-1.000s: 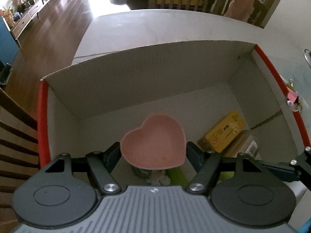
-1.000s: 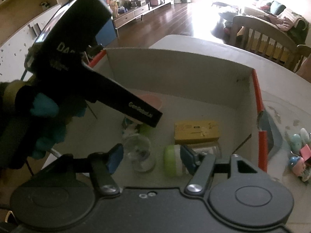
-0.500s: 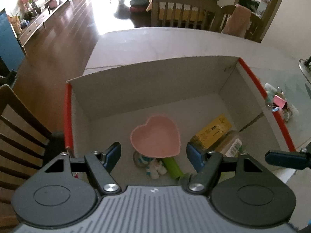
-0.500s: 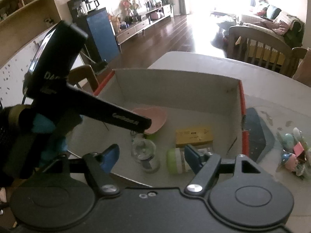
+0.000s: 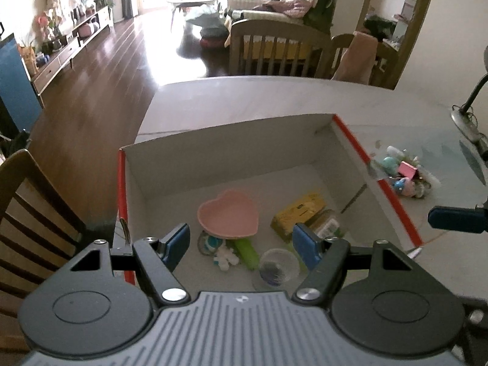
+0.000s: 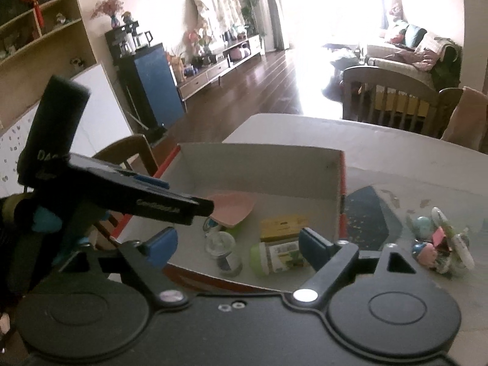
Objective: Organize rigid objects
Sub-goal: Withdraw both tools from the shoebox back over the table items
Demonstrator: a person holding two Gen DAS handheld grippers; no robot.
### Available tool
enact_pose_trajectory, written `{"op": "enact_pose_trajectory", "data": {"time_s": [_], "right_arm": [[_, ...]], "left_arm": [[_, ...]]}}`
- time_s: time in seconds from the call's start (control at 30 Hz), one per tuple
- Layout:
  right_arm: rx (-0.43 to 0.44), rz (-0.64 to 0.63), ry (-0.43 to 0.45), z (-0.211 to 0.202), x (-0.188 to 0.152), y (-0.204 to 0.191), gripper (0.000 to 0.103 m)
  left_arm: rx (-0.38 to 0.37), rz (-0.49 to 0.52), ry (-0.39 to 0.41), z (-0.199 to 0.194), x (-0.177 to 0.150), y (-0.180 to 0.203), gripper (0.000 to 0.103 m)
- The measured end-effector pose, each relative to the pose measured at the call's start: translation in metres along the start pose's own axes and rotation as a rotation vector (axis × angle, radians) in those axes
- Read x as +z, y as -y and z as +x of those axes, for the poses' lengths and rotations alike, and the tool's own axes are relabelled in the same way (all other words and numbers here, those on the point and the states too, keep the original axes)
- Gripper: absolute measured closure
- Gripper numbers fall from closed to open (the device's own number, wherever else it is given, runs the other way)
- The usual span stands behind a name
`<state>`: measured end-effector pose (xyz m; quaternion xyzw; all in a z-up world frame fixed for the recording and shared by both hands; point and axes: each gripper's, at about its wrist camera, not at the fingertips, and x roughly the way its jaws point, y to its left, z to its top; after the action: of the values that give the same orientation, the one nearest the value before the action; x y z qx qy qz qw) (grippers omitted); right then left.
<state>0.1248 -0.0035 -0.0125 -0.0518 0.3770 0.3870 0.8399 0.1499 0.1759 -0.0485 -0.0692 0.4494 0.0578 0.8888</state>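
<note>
A cardboard box (image 5: 231,140) with red edges stands on the table. Inside lie a pink heart-shaped dish (image 5: 228,215), a yellow packet (image 5: 299,215), a green-capped jar (image 6: 279,257), a clear glass cup (image 5: 279,267) and a green tube (image 5: 245,251). The dish (image 6: 233,207) rests partly on other items. My left gripper (image 5: 241,244) is open and empty, raised above the box's near side. My right gripper (image 6: 236,245) is open and empty, above the box's near edge. The left gripper's body (image 6: 116,195) shows at the left of the right wrist view.
A pile of small toys and figures (image 5: 402,175) lies on the table right of the box; it also shows in the right wrist view (image 6: 439,245). A wooden chair (image 5: 27,201) stands at the left. A lamp base (image 5: 465,122) is far right. Chairs stand beyond the table.
Both grippers have risen and pulled back from the box. The pink heart dish, close between the left fingers a second ago, now lies in the box well below them.
</note>
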Motion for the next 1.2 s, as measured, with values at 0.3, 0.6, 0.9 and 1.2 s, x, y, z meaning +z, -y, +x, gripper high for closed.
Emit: {"op": "enact_pose_trajectory", "data": {"time_s": [0.3, 0.6, 0.9, 1.2], "right_arm": [[-0.008, 0.046, 0.072, -0.042, -0.009, 0.029, 0.010], [-0.098, 0.087, 0.148, -0.079, -0.020, 0.074, 0.005], [-0.209, 0.188, 0.151, -0.100, -0.042, 0.142, 0.004], [-0.243, 0.225, 0.134, -0.110, -0.060, 0.193, 0.005]], "left_arm": [[-0.019, -0.001, 0.064, -0.031, -0.007, 0.025, 0.022], [-0.052, -0.043, 0.108, -0.045, -0.013, 0.056, 0.018], [-0.098, -0.016, 0.125, -0.040, -0.018, 0.103, 0.013], [-0.123, 0.021, 0.129, -0.020, -0.021, 0.158, 0.000]]}}
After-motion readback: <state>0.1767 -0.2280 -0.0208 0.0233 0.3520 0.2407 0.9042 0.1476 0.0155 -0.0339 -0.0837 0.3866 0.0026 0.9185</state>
